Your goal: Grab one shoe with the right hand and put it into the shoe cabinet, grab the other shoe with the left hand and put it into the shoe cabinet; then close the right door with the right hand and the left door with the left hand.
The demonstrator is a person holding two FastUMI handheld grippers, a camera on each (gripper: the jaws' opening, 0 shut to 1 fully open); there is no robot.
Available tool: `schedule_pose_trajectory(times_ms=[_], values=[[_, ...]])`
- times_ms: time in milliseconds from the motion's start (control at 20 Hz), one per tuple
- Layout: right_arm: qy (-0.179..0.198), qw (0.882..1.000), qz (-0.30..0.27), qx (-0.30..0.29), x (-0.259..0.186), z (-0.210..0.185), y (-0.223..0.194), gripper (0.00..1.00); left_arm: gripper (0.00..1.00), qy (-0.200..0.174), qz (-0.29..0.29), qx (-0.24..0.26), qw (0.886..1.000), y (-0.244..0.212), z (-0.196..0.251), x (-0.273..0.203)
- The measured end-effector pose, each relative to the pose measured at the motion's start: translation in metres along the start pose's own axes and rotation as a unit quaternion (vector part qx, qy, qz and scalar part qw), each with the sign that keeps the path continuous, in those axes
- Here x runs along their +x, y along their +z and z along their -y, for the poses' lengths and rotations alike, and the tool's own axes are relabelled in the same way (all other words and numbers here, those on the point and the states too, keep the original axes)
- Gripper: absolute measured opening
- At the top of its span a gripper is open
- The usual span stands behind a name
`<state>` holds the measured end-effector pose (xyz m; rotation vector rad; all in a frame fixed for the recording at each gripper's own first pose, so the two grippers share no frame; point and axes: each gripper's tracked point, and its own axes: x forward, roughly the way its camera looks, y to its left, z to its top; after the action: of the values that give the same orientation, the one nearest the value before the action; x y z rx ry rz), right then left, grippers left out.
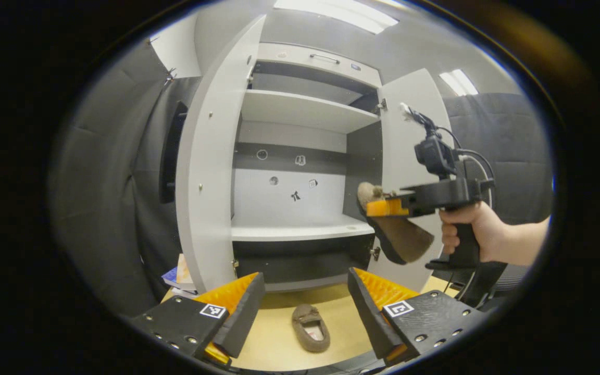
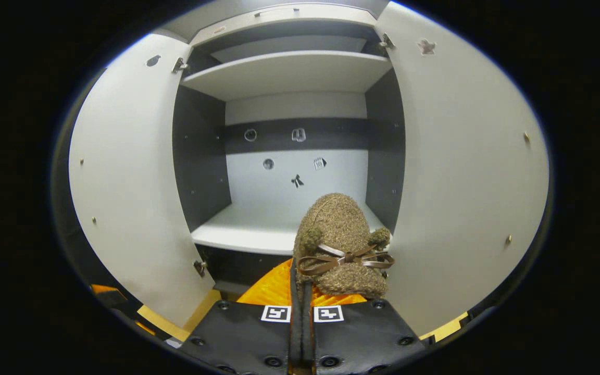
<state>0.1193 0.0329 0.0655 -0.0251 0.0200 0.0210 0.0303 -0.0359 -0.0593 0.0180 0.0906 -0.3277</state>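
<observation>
Now, shelving the first shoe [image 2: 341, 245].
Right gripper [image 2: 302, 291] clamped on it; carry toe-first onto the shelf [image 2: 258, 232], clear of both doors; left gripper [image 1: 305, 307] apart.

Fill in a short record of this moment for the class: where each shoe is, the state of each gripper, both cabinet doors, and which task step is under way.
held shoe: pinched by right gripper, toe toward the cabinet's lower shelf, not yet on it
other shoe: lying on the floor in front of the cabinet
left gripper: open, holding nothing, above the floor shoe
left door: open
right door: open
step: first shoe going in
</observation>
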Motion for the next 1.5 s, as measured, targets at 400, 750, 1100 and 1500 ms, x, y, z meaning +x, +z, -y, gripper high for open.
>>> schedule_pose_trajectory(times_ms=[400,750,1100,1500], values=[[0.003,0.997,0.069,-0.029,0.065,0.019,0.099,0.0,1.0,0.031,0.021,-0.003,0.999,0.041,0.001,0.028],[0.0,0.998,0.064,-0.029,0.147,0.043,0.116,0.02,0.93,0.096,0.044,-0.017,0.994,0.075,-0.013,0.057],[0.004,0.999,0.022,-0.025,0.232,0.049,0.086,0.03,0.93,0.142,0.045,0.027,0.988,0.092,-0.014,0.076],[0.03,0.999,-0.032,-0.028,0.279,0.034,0.042,0.05,0.85,0.179,0.009,0.058,0.982,0.075,-0.008,0.069]])
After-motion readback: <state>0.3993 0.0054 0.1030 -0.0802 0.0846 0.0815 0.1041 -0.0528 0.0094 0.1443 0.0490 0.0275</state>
